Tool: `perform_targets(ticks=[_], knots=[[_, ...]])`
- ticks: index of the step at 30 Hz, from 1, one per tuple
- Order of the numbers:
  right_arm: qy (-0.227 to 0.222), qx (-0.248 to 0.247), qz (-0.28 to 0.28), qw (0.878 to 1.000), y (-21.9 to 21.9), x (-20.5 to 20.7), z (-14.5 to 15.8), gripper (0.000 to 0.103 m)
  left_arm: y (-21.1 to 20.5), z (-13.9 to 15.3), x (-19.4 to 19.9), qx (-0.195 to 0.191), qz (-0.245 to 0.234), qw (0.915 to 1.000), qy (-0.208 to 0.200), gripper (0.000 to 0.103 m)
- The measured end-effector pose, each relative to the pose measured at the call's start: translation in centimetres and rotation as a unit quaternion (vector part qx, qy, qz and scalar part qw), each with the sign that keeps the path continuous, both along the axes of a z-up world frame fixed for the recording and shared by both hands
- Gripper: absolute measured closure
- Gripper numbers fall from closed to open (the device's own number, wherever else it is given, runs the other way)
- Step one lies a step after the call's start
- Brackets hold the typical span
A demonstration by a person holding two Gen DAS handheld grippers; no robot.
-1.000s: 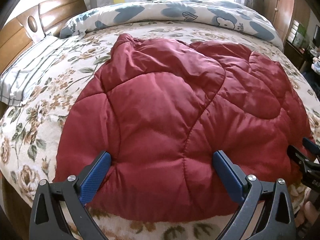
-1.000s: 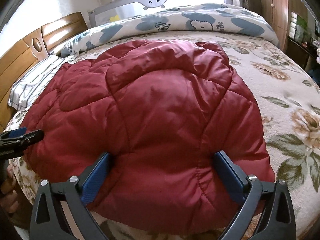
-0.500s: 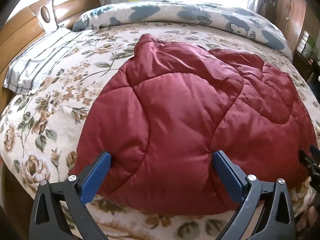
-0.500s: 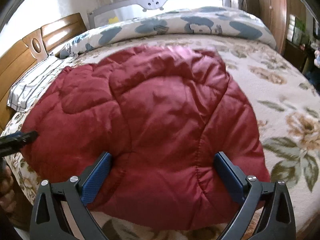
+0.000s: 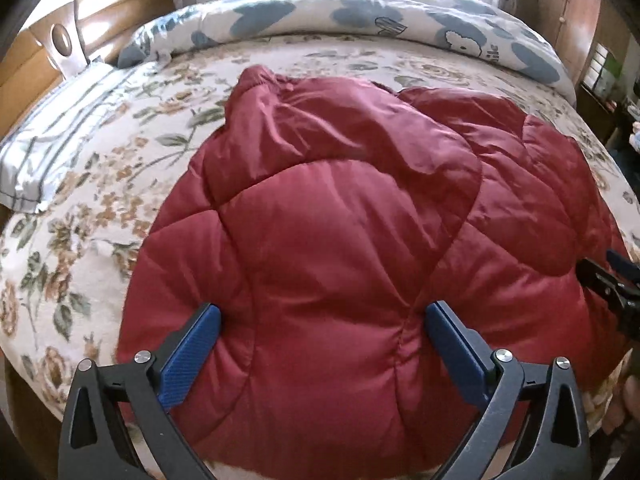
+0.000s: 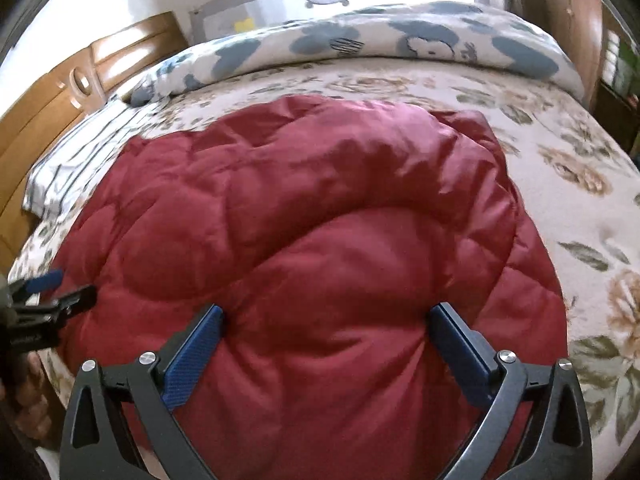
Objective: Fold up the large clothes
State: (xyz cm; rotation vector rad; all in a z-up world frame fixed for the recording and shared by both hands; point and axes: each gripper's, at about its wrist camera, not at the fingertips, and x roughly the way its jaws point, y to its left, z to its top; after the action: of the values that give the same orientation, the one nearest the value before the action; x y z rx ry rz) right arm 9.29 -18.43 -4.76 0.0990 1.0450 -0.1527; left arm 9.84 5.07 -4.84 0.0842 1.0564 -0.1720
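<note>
A dark red quilted puffy jacket (image 5: 344, 240) lies bunched on the floral bedspread (image 5: 80, 216); it also fills the right wrist view (image 6: 320, 248). My left gripper (image 5: 322, 316) is open, its blue pads wide apart over the jacket's near left part. My right gripper (image 6: 326, 316) is open too, its pads spread over the near right part. Each gripper shows at the edge of the other's view: the right one (image 5: 608, 276) and the left one (image 6: 52, 292). Neither holds any cloth.
A striped pillow (image 5: 52, 136) lies at the left by the wooden headboard (image 5: 36, 56). A rolled blue-and-white duvet (image 5: 360, 20) runs along the far side of the bed. A wooden wardrobe (image 5: 576, 12) stands at the right. The bed's near edge is just below the grippers.
Both grippers have risen and pulled back a little, staying open. The jacket's far part now looks more bunched toward the middle, with more bedspread showing on the left.
</note>
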Motion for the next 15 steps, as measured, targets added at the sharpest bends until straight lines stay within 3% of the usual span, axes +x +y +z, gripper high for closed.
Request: perform_targets(ticks=[9, 15], knots=[[-0.007, -0.002, -0.005, 1.000, -0.1, -0.1, -0.6, 0.000, -0.8, -0.8, 1.5, 0.012, 0.004, 0.9999, 0.008, 0.000], [-0.022, -0.007, -0.002, 1.000, 0.8, -1.5, 1.9, 0.001, -1.1, -1.0, 1.6, 0.016, 0.005, 0.9998, 0.008, 0.000]])
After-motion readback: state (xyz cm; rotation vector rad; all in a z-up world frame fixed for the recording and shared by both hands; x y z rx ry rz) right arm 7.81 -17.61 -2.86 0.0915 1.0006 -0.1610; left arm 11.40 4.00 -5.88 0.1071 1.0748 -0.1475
